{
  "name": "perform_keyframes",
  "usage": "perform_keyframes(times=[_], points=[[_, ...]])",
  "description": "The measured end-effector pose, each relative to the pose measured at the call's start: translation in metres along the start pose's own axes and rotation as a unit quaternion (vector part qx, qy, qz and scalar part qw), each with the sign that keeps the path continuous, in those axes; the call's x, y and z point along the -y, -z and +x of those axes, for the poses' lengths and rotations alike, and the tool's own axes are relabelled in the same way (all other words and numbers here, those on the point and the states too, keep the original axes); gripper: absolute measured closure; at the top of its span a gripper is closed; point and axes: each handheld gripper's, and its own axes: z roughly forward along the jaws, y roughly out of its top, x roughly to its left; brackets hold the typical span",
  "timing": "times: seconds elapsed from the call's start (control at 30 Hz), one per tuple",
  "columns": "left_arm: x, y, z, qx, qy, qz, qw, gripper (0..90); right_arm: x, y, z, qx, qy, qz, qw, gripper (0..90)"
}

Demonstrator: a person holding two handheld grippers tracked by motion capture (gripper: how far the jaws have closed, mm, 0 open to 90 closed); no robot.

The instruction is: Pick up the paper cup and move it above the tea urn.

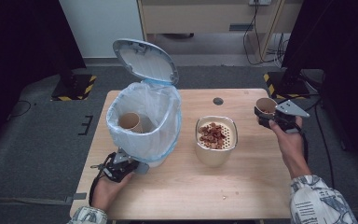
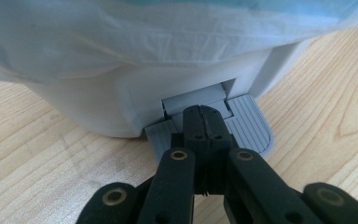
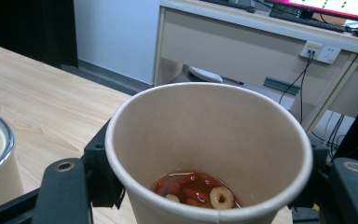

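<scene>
A paper cup with reddish liquid and fruit pieces at its bottom is clamped between the right gripper's jaws, held above the table's far right corner. Near the middle stands a strainer container holding drained fruit. At left, the left gripper, jaws pressed together, pushes down the pedal of a lined bin; its lid stands open, another cup already inside. Judging by this, straining and binning this cup remain.

Background check, beyond the table!
A pale wooden desk stands at the back wall, black cables dangling beside it onto grey carpet; hazard-striped stand bases flank the table, and white wall sockets sit beneath the desktop.
</scene>
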Motion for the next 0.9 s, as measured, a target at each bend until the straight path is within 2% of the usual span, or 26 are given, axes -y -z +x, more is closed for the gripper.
perform_keyframes(times=[0.6,0.9], points=[[0.0,0.0,0.0,0.001,0.002,-0.001,1.0,90.0,-0.018,-0.026,0.004,-0.019,0.034,-0.008,0.9992,30.7],[0.0,-0.001,0.0,0.002,0.001,-0.001,1.0,90.0,-0.026,-0.034,0.011,-0.031,0.062,-0.019,0.9974,30.7]])
